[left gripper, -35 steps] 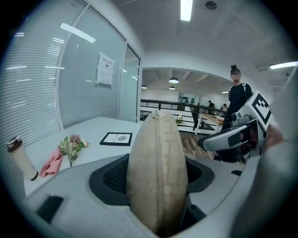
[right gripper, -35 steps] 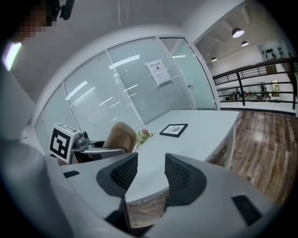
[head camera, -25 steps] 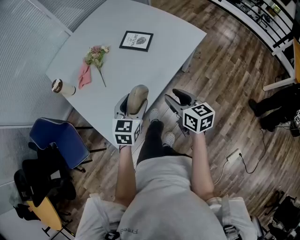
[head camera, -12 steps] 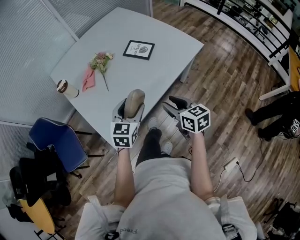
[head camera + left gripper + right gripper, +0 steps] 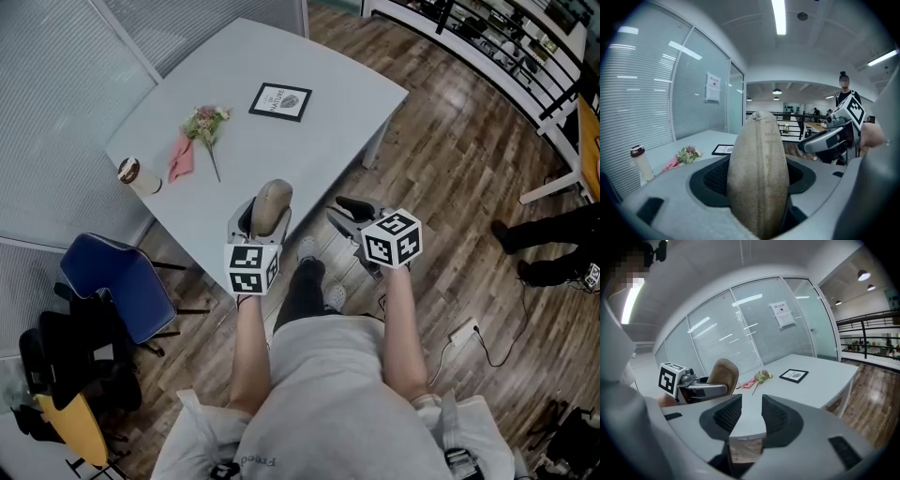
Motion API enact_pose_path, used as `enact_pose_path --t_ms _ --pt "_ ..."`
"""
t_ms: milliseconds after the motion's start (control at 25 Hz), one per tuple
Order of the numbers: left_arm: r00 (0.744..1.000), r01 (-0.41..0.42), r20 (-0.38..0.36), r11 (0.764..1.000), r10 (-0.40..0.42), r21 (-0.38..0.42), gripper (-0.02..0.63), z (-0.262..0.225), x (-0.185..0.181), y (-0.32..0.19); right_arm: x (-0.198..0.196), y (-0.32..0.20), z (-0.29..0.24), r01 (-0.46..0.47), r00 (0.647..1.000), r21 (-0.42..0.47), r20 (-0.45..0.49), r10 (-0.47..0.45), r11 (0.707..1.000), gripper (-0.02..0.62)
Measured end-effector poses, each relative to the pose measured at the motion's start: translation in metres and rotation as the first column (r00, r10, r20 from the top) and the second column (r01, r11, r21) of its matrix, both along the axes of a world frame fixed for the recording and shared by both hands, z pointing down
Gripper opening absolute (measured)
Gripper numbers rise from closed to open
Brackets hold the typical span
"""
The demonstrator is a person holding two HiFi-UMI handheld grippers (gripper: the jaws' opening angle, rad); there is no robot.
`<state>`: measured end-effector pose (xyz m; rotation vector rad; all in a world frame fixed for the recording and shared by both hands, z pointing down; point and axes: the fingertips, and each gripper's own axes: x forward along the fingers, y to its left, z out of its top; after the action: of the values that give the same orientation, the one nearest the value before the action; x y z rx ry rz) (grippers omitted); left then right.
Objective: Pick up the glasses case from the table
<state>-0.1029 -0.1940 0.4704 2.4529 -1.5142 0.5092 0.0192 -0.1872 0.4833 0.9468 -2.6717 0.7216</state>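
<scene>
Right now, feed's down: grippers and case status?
Left gripper shut on glasses case, off the table. Right gripper open, empty, jaws just closing. Path clear.

L gripper (image 5: 262, 212) grips tan glasses case (image 5: 273, 199), upright, at near tabletop (image 5: 319, 141) edge. On tabletop: framed pic (image 5: 280, 101), flowers (image 5: 205, 123), pink cloth (image 5: 179, 161), bottle (image 5: 138, 176)

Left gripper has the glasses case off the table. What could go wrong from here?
1. The rounded glasses case sticks out well past the jaws of the left gripper, so it may pivot or slip.
2. It is held near the corner of the table; a drop might reach the wood floor.
3. The right gripper, empty, its jaws just closing, is close beside it and might knock it.
</scene>
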Motion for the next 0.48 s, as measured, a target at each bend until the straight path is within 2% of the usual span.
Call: enact_pose_path --t_ms 400,480 --pt "0.998 0.011 0.054 1.0 -0.011 0.001 0.279 0.001 -0.013 0.008 -0.002 0.002 -0.006 0.001 1.0 0.018 0.028 -0.002 1.0 0.004" --pt "0.998 0.011 0.054 1.0 -0.011 0.005 0.279 0.0 -0.015 0.007 -0.005 0.002 -0.009 0.008 0.999 0.023 0.038 -0.009 1.0 -0.002"
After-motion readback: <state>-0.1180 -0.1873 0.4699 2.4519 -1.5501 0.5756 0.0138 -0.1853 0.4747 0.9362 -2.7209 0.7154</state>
